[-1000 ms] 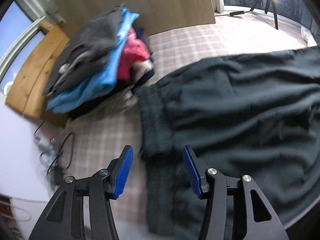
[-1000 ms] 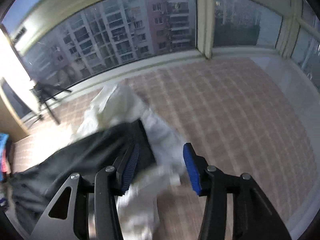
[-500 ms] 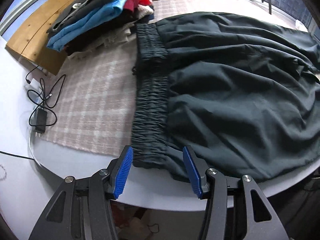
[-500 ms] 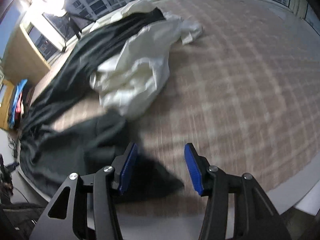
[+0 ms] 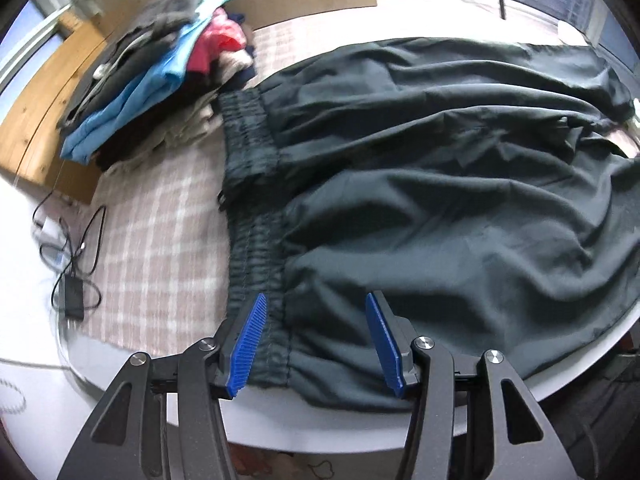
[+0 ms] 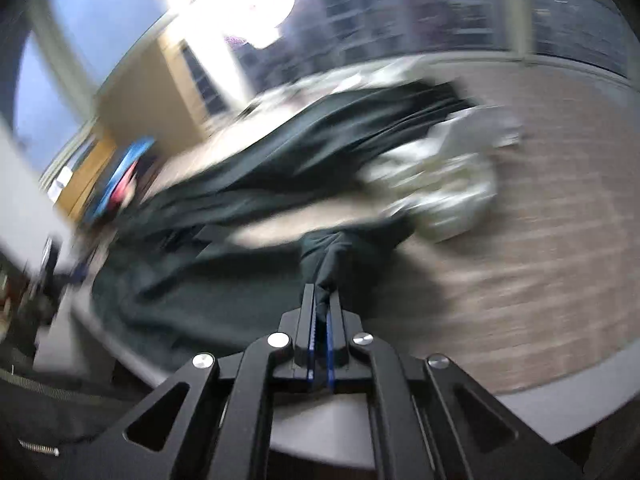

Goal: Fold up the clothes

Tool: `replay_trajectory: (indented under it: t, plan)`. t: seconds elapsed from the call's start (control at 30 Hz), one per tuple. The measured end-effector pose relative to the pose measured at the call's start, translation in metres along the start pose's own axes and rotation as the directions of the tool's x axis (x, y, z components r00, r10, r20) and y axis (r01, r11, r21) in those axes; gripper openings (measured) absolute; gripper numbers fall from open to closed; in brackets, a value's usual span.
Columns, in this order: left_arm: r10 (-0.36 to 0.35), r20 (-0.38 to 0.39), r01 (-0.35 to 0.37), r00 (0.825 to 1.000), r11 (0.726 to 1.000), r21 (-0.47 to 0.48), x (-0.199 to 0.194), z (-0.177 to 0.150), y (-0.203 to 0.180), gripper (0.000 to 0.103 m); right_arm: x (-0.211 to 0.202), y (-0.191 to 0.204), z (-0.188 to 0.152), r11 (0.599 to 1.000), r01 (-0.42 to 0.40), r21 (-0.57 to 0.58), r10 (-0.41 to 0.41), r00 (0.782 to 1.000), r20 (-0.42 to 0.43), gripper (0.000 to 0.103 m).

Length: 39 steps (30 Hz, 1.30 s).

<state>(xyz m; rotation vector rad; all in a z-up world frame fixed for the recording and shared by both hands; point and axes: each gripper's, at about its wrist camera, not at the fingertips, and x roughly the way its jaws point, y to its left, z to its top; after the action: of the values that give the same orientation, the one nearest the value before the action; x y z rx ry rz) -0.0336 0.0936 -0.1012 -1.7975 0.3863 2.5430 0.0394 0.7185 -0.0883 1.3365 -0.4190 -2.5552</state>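
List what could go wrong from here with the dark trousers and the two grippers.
1. The right gripper, whose jaws have just closed on a thin pinch of the dark trousers, may lose that fold if pulled.
2. The white garment lies against the trouser leg and could be dragged along.
3. The left gripper is open astride the waistband near the table edge; the hem there could slide off.
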Motion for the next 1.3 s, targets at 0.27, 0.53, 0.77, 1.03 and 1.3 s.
replay_trajectory:
  t: [0.27,0.53,0.77,1.03,1.3]
  plan:
    - [-0.016,0.012,0.016,1.000,0.999,0.038,-0.002,0.008,-0.008,0.050,0.002,-0.020,-0.033,0.978,-0.043,0.204,0.056,0.996,-0.062,0.041]
    - [-0.035,0.001,0.035,0.999,0.999,-0.012,0.005,0.004,0.000,0.050,0.044,-0.043,-0.022,0.936,0.058,0.346,-0.040,0.997,-0.059,0.042]
    - [-0.037,0.007,0.037,0.999,0.999,0.010,0.002,-0.001,-0.004,0.050,0.056,0.026,-0.003,0.994,0.048,0.094,-0.043,0.997,-0.056,0.042]
    - [-0.048,-0.016,0.047,0.999,0.998,-0.028,0.015,-0.006,0.006,0.050,0.086,0.016,-0.003,0.986,0.136,0.101,-0.118,0.979,-0.167,0.042]
    - [-0.040,-0.017,0.039,0.999,0.998,-0.052,0.018,-0.005,0.016,0.050,0.089,0.040,0.000,0.987,0.153,-0.057,-0.159,0.978,-0.134,0.000]
